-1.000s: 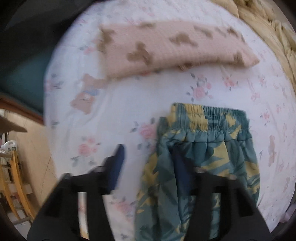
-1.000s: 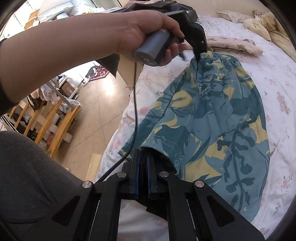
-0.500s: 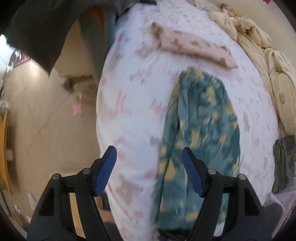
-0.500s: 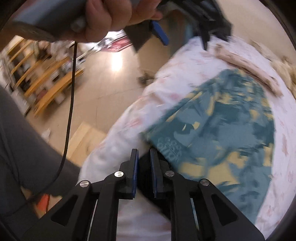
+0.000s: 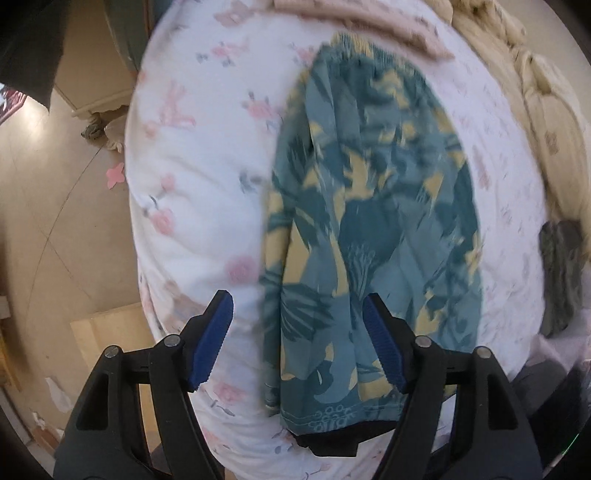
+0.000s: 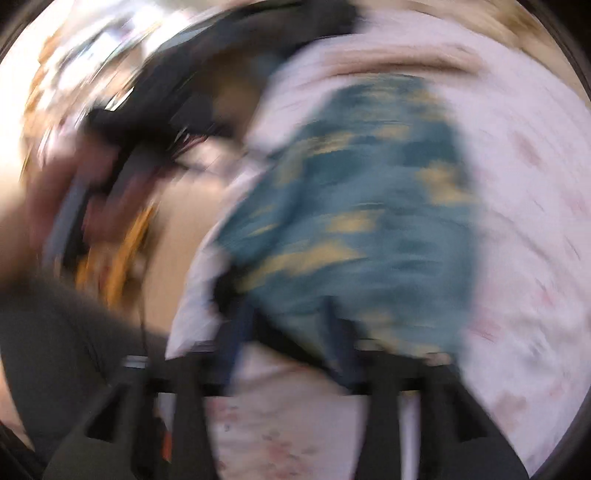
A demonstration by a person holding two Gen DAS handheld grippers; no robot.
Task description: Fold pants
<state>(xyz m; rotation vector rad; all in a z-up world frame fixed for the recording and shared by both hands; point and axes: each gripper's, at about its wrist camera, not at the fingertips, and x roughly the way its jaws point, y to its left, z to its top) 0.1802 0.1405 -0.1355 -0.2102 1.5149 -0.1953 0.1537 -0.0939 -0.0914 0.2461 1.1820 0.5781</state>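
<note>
The teal and yellow patterned pants (image 5: 373, 206) lie lengthwise on the white floral bed sheet (image 5: 192, 155), waistband far, leg hem near. My left gripper (image 5: 297, 343) is open and empty above the near hem. A black gripper part (image 5: 332, 445) shows under the hem edge. In the heavily blurred right wrist view the pants (image 6: 354, 229) fill the middle. My right gripper (image 6: 291, 350) looks open at the near hem, with its fingers spread wide.
A pink folded garment (image 5: 369, 22) lies beyond the waistband. A beige quilt (image 5: 546, 92) is bunched at the right, with a dark grey cloth (image 5: 561, 280) below it. The bed edge drops to the tiled floor (image 5: 55, 221) at the left.
My left gripper pulled back from the waistband to the hem end, staying open. My right gripper, shut on the hem corner a second ago, has opened and is moving fast.
</note>
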